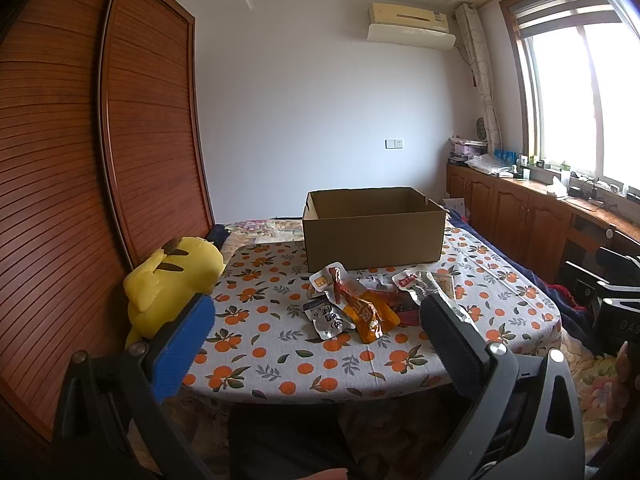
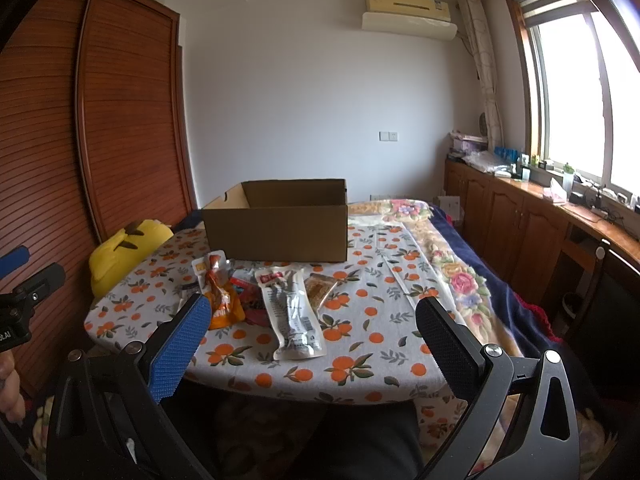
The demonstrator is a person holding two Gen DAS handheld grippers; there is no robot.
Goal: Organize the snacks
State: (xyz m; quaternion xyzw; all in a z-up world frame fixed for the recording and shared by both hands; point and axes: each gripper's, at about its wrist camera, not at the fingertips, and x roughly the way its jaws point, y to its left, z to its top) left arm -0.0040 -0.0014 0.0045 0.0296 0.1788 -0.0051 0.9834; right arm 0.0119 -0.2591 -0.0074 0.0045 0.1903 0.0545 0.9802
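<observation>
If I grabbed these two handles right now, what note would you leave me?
Left gripper: open, empty, short of the table.
Right gripper: open, empty, same.
Snacks: piled loose on the tablecloth, in front of the box.
Box: open; what shows of its inside looks empty.
Done: nothing yet.
Left: probably move every packet into the box. The long clear packet lies nearest the right gripper.

Both wrist views look slightly downward from the table's (image 1: 280, 360) near edge, left and right, sharing the cardboard box (image 2: 276, 232) and snacks (image 1: 360, 300).
</observation>
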